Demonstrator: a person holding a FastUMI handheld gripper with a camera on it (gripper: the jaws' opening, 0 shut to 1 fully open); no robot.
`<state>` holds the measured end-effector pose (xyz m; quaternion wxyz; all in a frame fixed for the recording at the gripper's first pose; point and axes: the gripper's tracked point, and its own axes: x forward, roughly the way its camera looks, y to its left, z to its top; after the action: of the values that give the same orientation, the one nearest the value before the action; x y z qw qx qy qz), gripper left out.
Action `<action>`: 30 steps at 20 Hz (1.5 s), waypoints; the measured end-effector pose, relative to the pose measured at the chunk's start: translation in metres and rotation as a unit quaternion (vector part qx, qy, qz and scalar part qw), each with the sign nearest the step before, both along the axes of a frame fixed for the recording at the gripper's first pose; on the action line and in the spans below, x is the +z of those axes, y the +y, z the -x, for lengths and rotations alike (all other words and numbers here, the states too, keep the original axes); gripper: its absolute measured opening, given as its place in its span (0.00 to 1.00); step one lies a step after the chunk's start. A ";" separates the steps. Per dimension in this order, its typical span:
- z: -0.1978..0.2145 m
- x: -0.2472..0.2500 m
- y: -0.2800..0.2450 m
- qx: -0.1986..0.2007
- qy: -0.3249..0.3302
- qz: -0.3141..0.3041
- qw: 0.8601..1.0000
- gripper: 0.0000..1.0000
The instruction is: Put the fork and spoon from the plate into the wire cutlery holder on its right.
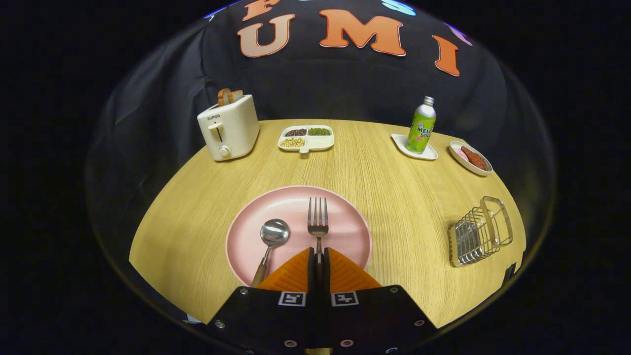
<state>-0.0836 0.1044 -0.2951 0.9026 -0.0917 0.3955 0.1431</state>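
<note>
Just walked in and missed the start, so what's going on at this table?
A person's hand-held claw is closed on the handle of the fork, which lies on the pink plate. The spoon lies beside it on the plate, untouched. The wire cutlery holder stands empty to the plate's right, so neither piece has been put in yet.

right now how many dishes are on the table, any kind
4. The pink plate lies just ahead of the gripper, whose fingers clamp the fork handle. The divided dish, saucer and small oval dish sit beyond. None looks hidden.
</note>
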 end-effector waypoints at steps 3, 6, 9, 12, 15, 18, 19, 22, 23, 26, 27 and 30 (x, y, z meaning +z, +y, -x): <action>-0.008 0.023 -0.020 -0.002 -0.011 0.012 1.000 0.04; -0.012 0.044 -0.044 -0.009 -0.010 0.017 1.000 0.04; -0.014 0.057 -0.074 -0.012 -0.011 0.043 0.999 0.04; -0.012 0.067 -0.102 -0.020 0.008 0.056 0.998 0.04; -0.017 0.081 -0.134 -0.032 0.019 0.069 0.997 0.05; -0.024 0.094 -0.165 -0.043 0.031 0.081 0.995 0.05; -0.027 0.098 -0.174 -0.043 0.033 0.091 0.994 0.04; -0.032 0.100 -0.201 -0.044 0.059 0.113 0.991 0.04; -0.031 0.100 -0.207 -0.049 0.074 0.115 0.989 0.04; -0.031 0.093 -0.224 -0.063 0.118 0.113 0.985 0.04; -0.031 0.091 -0.229 -0.067 0.131 0.114 0.983 0.04; -0.031 0.083 -0.239 -0.069 0.168 0.128 0.975 0.04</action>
<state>-0.0529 -0.1344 -0.2123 0.8119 -0.1537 0.5617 0.0421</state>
